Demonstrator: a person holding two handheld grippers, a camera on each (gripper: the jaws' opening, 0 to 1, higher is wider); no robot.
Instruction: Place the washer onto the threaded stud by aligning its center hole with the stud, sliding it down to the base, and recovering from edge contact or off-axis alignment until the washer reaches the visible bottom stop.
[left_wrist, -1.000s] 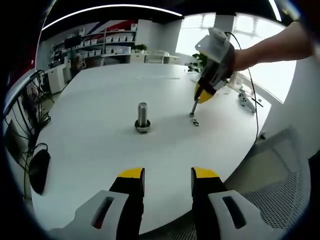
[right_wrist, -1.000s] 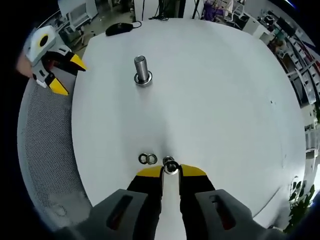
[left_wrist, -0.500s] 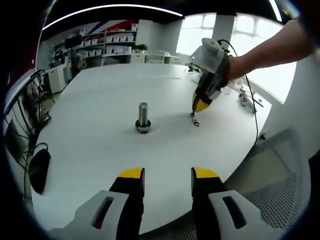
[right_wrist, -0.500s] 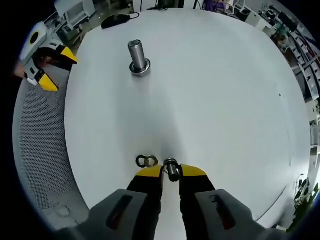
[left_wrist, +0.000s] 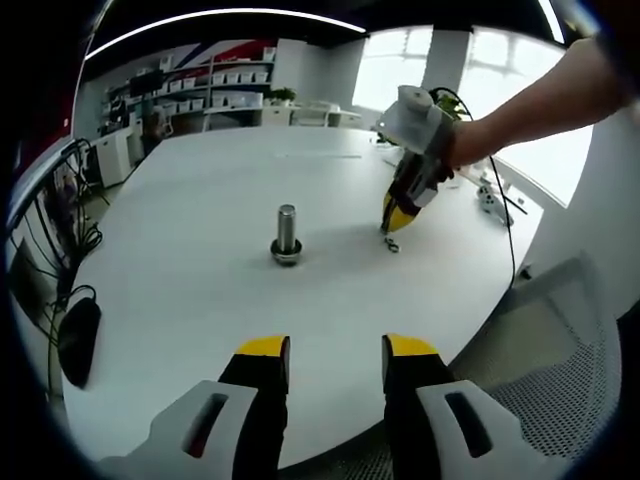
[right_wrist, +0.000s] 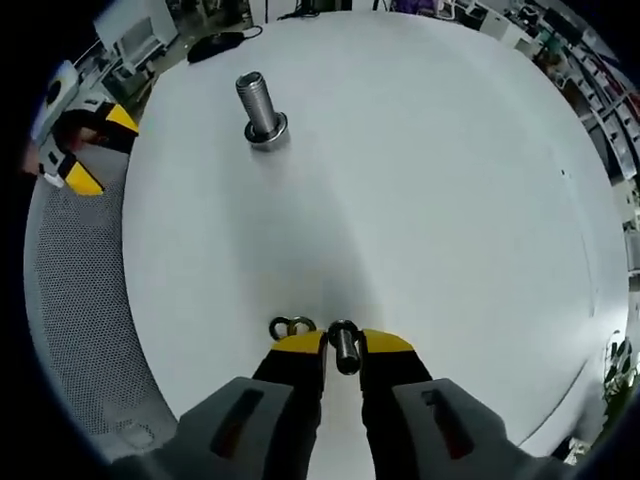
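Observation:
A threaded steel stud (left_wrist: 286, 232) (right_wrist: 257, 107) stands upright on the white round table (left_wrist: 200, 180) (right_wrist: 430, 180), with a ring at its base. My right gripper (right_wrist: 342, 345) is shut on a washer (right_wrist: 344, 348), held edge-on between the yellow tips just above the table. Two loose washers (right_wrist: 290, 327) (left_wrist: 391, 243) lie touching each other to its left. In the left gripper view the right gripper (left_wrist: 398, 217) points down at them, well right of the stud. My left gripper (left_wrist: 335, 350) (right_wrist: 80, 150) stands open and holds nothing near the table's edge.
A black mouse (left_wrist: 78, 340) (right_wrist: 215, 42) and cables lie at one side of the table. A grey mesh chair (left_wrist: 560, 350) (right_wrist: 70, 300) stands by the table's rim. Small white parts (left_wrist: 490, 195) sit beyond the right gripper.
The right gripper has tilted and risen slightly with the washer, which now shows more edge-on between the tips. The stud and loose washers stay put. The left gripper has not moved.

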